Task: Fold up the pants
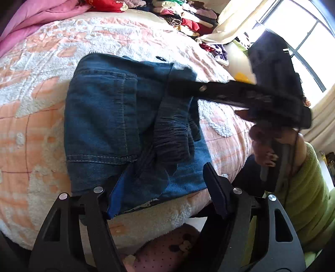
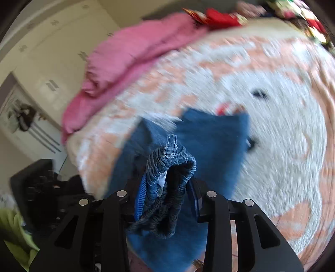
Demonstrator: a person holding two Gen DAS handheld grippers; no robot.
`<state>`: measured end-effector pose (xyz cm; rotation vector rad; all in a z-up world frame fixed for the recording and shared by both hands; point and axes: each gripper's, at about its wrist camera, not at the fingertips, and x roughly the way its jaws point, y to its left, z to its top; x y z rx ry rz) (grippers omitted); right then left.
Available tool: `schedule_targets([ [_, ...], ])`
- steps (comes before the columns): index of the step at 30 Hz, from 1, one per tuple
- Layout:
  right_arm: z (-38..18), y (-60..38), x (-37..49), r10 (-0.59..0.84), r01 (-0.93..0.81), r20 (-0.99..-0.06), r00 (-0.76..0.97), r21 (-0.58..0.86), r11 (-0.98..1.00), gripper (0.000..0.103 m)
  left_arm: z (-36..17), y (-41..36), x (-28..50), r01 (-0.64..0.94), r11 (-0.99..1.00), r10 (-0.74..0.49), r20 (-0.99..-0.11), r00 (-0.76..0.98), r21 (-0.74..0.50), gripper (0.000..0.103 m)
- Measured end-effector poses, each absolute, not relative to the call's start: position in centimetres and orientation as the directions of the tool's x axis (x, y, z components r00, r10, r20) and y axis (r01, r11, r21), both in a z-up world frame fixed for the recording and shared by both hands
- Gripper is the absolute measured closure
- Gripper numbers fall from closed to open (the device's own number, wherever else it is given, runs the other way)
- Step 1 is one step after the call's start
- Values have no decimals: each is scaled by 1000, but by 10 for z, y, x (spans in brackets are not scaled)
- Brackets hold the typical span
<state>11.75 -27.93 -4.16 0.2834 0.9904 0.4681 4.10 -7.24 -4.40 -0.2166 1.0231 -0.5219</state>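
Pants: blue jeans [image 1: 108, 117] lie folded into a thick block near the front edge of the bed, back pocket up, the gathered elastic waistband [image 2: 167, 180] bunched toward the bed's window side.
Right gripper [image 2: 167, 200]: clamped on the waistband, which is pinched between the blue pads; in the left wrist view it reaches in from the window side. Likely it holds the band to draw that end over or square it.
Left gripper [image 1: 165, 194]: jaws apart, straddling the front edge of the denim; whether the left pad touches the cloth I cannot tell. It looks set to steady or take that edge.
Stage: my reading is a late fold, the stack already compact.
Bed [image 1: 37, 129]: fleecy peach-and-white blanket gives a soft, grippy base.
Around: pink quilt [image 2: 129, 52] at the far corner, stacked clothes [image 1: 188, 18] along the far edge, window [image 1: 297, 27] beyond.
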Motion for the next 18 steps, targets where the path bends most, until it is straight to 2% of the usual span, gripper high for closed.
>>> schedule_targets([
  [4, -50, -284, 120, 488, -191, -742, 459, 454, 870, 52, -42, -69, 39, 318, 851, -521, -748, 412, -418, 42],
  [9, -27, -285, 108, 437, -211, -736, 517, 386, 898, 40, -29, -58, 31, 328, 851, -521, -735, 434, -409, 41],
  [12, -14, -286, 101, 416, -217, -723, 552, 358, 908, 33, -26, -53, 29, 325, 859, -509, -734, 449, -397, 37],
  [15, -4, -286, 93, 385, -205, -719, 578, 329, 922, 19, -22, -50, 27, 321, 862, -504, -731, 460, -392, 36],
  [18, 7, -285, 85, 361, -207, -708, 607, 298, 932, 18, -17, -46, 24, 322, 867, -495, -732, 469, -380, 30],
])
